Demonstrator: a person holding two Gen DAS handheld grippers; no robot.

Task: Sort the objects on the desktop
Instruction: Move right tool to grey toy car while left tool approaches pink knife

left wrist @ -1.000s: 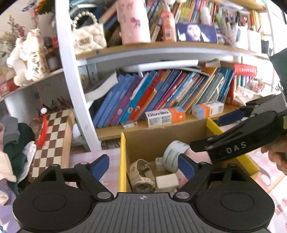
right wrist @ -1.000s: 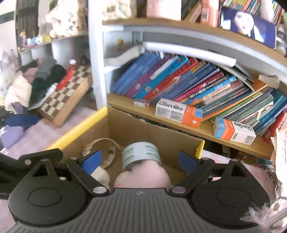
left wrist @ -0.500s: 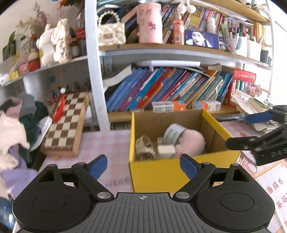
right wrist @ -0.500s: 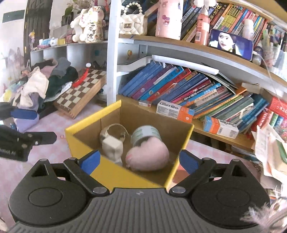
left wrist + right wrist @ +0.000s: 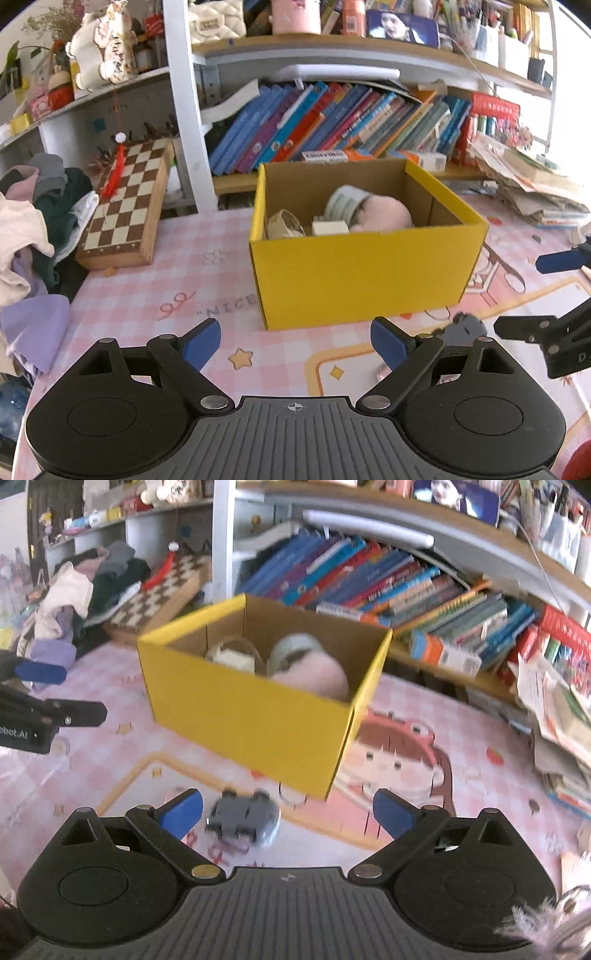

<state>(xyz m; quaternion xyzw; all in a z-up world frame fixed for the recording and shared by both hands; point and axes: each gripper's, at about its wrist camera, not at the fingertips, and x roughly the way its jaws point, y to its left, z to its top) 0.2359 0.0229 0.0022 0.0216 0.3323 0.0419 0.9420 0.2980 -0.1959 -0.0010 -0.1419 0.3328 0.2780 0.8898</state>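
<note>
1. Yellow box (image 5: 364, 273): open-topped cardboard, standing on the pink worktop (image 5: 177, 295) before the bookshelf (image 5: 332, 122).
2. Contents of the box: tape roll (image 5: 343, 201), pink plush item (image 5: 384, 218), small white block (image 5: 330, 228), pale watch-like strap (image 5: 284, 225).
3. Small grey toy car (image 5: 240, 818): on the worktop just in front of the box, blurred.
4. Left gripper (image 5: 295, 343): jaws released, empty, in front of the box.
5. Right gripper (image 5: 288, 810): jaws released, empty, above the toy car.
6. Chessboard (image 5: 127, 206): left of the box.
</note>
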